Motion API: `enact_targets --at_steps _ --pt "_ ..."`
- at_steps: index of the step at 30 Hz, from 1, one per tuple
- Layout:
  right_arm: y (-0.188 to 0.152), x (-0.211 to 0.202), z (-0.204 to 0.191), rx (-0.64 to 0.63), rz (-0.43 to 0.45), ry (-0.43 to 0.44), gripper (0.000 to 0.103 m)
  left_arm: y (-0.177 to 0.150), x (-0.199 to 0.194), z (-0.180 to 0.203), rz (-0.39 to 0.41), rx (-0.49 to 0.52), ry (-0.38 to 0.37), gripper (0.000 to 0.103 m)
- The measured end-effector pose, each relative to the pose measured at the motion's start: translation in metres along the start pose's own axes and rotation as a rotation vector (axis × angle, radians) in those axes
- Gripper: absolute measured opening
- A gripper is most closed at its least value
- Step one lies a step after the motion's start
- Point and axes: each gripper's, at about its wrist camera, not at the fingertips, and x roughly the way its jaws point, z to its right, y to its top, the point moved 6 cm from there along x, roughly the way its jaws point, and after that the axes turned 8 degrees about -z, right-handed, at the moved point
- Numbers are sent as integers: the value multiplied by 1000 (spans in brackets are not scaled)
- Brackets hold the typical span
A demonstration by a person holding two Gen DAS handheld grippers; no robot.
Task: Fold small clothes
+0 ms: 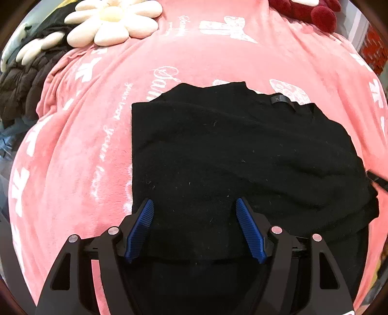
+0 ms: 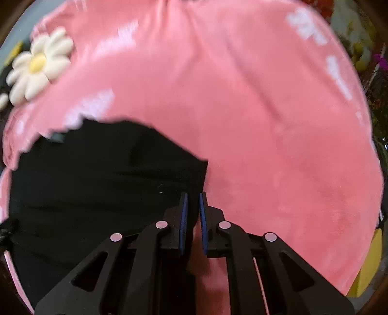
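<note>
Now the black top [image 1: 242, 155] is lying mid-frame on the pink blanket [image 1: 218, 60]. Left gripper [image 1: 195, 206] is gaping wide; right gripper [image 2: 193, 201] is nearly closed, maybe pinching nothing, so the fold could flop.

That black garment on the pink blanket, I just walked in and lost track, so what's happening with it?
A person with tongs in each hand is folding a black garment that lies on a pink blanket. It already looks folded into a rough rectangle. The left tongs hover open over its near edge, gripping nothing. The right tongs sit at the garment's right edge, nearly closed; whether they pinch any cloth is unclear. A daisy-shaped cushion sits at the far left.
</note>
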Motion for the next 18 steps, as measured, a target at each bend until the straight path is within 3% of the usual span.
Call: enact_targets --at_steps 3,6,11,15,18 --pt "-7 -14 -18 -49 18 34 12 0 -1 0 0 9 7 69" --pt "-27 28 -18 -106 -121 -43 13 -2 -1 -1 -8 -8 9 69" --pt "-24 -9 -30 -72 -18 9 15 -11 -5 2 -13 -1 17 69" --pt "-44 23 -33 -159 -140 -77 19 -17 -7 1 -11 1 25 70" --pt "-43 -2 -32 -112 -86 -36 20 -20 -12 1 -25 -6 21 70"
